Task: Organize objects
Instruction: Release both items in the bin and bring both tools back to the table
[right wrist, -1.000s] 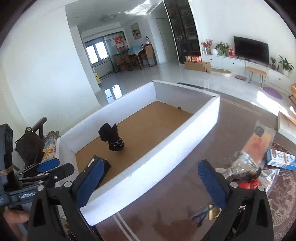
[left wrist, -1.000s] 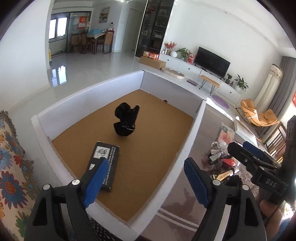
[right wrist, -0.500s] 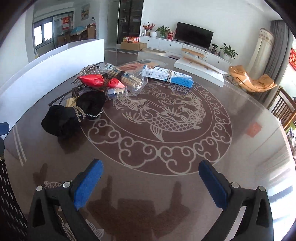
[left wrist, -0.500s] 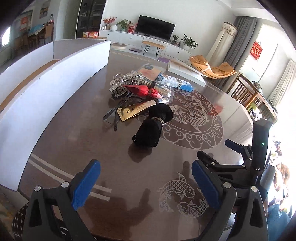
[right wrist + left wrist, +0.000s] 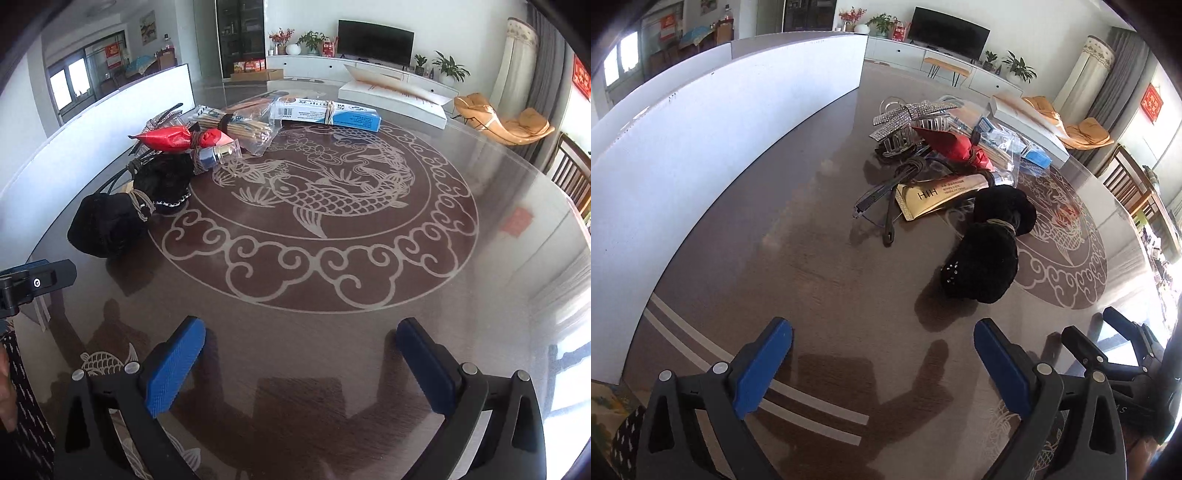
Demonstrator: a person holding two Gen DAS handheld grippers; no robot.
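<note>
A pile of small objects lies on the round brown table [image 5: 812, 280]. Nearest is a black fuzzy bundle tied with string [image 5: 991, 247], also in the right wrist view [image 5: 125, 206]. Behind it lie a gold tube [image 5: 938, 194], dark glasses [image 5: 882, 199], a red pouch [image 5: 956, 147], a rhinestone hair clip [image 5: 908, 118], a bag of sticks [image 5: 236, 127] and a blue-white box [image 5: 328, 114]. My left gripper [image 5: 882, 354] is open and empty, short of the black bundle. My right gripper [image 5: 299, 354] is open and empty over bare table, right of the pile.
A white-walled box [image 5: 701, 122] stands along the table's left side. A long flat white box [image 5: 391, 92] lies at the far edge. The table carries a fish and cloud pattern [image 5: 317, 206]. The right gripper's body shows at the left view's lower right [image 5: 1123, 365].
Both grippers swung from the white box to the table and pile, then moved closer to the pile. Both stayed open and empty.
</note>
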